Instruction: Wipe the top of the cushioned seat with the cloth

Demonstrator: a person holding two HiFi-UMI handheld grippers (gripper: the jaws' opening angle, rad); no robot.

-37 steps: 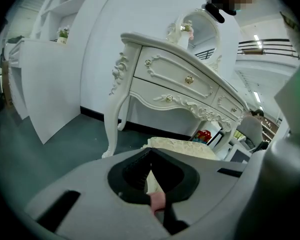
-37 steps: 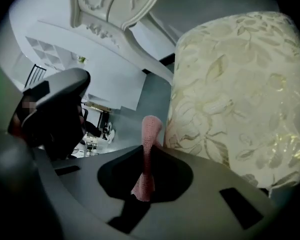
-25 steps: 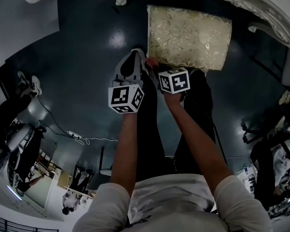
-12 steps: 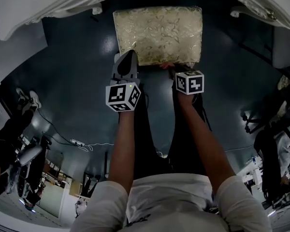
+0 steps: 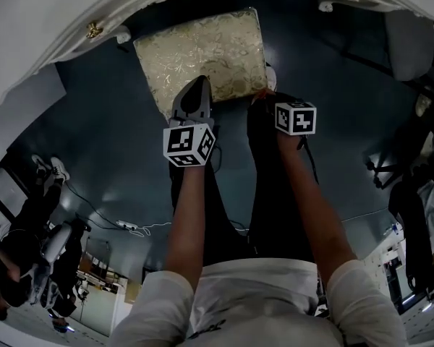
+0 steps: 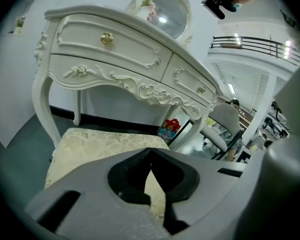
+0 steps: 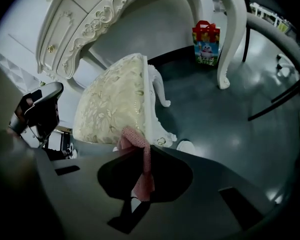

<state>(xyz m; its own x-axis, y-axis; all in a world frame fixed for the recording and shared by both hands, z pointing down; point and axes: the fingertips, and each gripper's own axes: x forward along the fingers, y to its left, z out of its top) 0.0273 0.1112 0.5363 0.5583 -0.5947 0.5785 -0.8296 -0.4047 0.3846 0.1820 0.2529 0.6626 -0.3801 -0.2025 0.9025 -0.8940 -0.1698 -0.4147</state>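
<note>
Tools, two of them, each carrying one marker cube. The left tool (image 5: 200,85) has its jaws together on nothing, over the near edge of the one cushioned seat (image 5: 202,49). The right tool (image 7: 140,159) is clamped on the single cloth (image 7: 132,139), a pink, dotted knit strip hanging limp by the seat's near right corner. The seat is a rectangular pad of cream leaf-patterned brocade on curled white legs. Behind it stands one white carved bench (image 6: 115,59) with two round brass-coloured knobs. One red gift bag (image 7: 206,41) stands on the glossy dark floor (image 5: 116,121).
</note>
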